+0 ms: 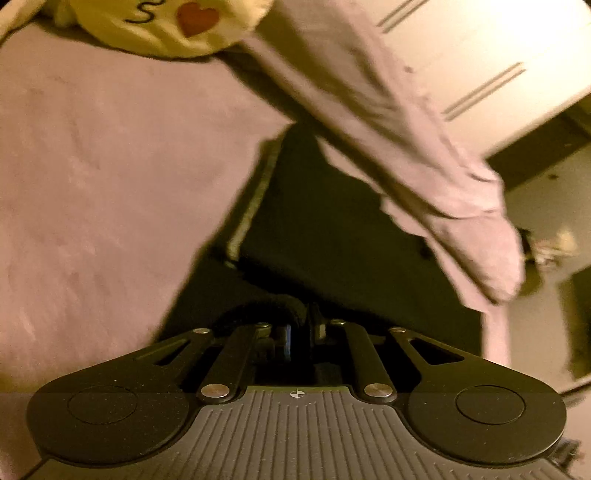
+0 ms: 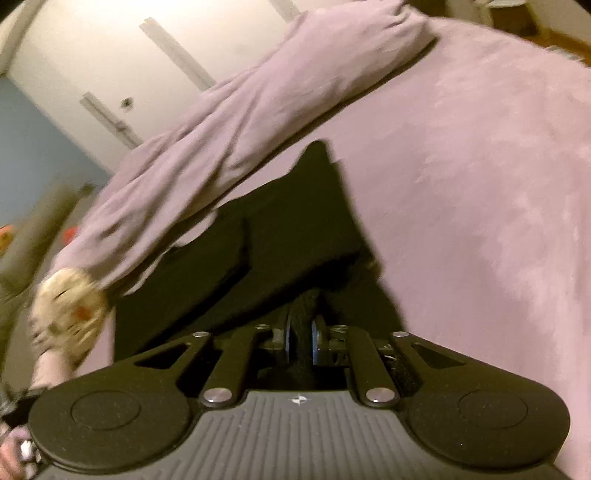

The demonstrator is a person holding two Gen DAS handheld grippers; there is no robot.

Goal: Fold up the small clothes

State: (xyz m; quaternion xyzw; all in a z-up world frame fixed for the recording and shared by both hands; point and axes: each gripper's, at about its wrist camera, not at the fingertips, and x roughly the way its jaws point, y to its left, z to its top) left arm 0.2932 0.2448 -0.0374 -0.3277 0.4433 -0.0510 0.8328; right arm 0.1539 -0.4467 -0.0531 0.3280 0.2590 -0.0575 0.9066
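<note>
A black garment (image 1: 325,229) is stretched out over a pink fleecy bed cover (image 1: 92,184). My left gripper (image 1: 301,328) is shut on one edge of it, which bunches between the jaws. It has a pale stripe (image 1: 255,195) along its left side. In the right wrist view the same black garment (image 2: 295,236) runs away from my right gripper (image 2: 301,332), which is shut on its near edge. The cloth hangs taut between the two grippers, just above the pink cover (image 2: 480,184).
A long pink pillow (image 1: 388,122) lies beside the garment; it also shows in the right wrist view (image 2: 240,129). A yellow plush toy with a red heart (image 1: 177,26) sits at the far end. White wardrobe doors (image 1: 480,55) stand past the bed.
</note>
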